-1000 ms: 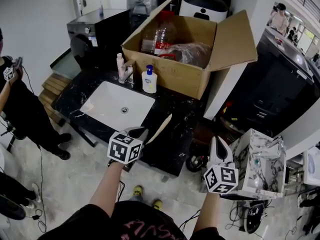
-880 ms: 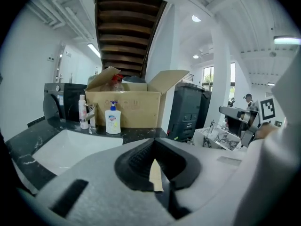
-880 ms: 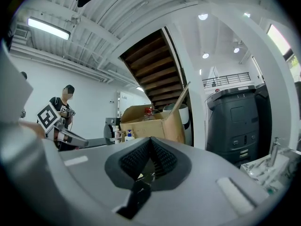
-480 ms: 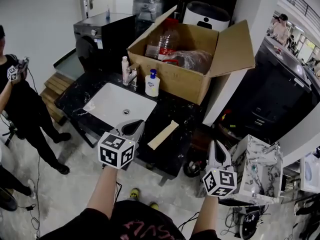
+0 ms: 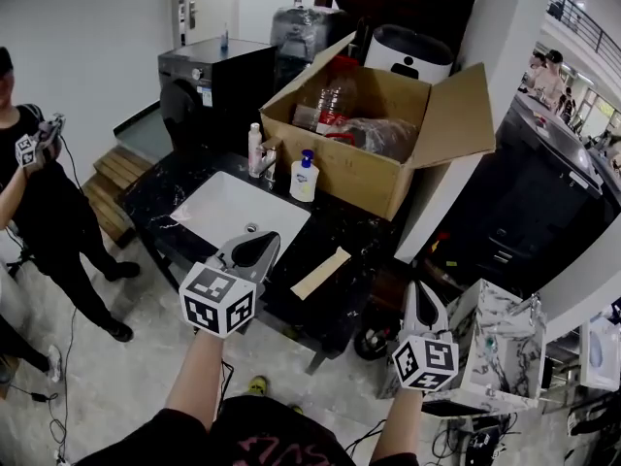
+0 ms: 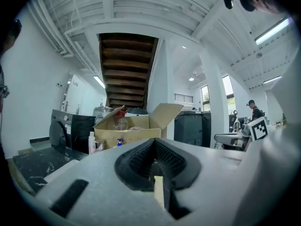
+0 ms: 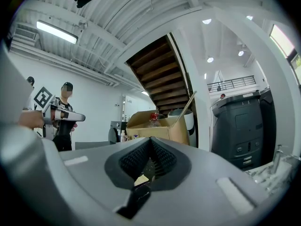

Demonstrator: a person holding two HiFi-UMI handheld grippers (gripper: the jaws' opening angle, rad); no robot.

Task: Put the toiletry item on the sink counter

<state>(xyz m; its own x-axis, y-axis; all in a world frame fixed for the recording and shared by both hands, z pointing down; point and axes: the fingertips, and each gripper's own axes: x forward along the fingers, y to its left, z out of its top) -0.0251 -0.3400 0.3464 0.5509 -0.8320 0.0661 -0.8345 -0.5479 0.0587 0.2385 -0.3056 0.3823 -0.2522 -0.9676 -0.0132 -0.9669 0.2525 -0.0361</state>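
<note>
My left tongs (image 5: pixel 254 249) are shut and empty, near the white sink (image 5: pixel 228 212). My right tongs (image 5: pixel 420 297) are shut too. A flat tan stick (image 5: pixel 322 273) lies on the black counter (image 5: pixel 357 233).

Left gripper (image 5: pixel 272 239) and right gripper (image 5: pixel 420 287) grey, marker cubes (image 5: pixel 217 301) black-and-white, shirt (image 5: pixel 262 442) black

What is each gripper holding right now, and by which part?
Nothing. The left gripper and right gripper are both shut and empty; the beige strip lies loose on the counter.
</note>
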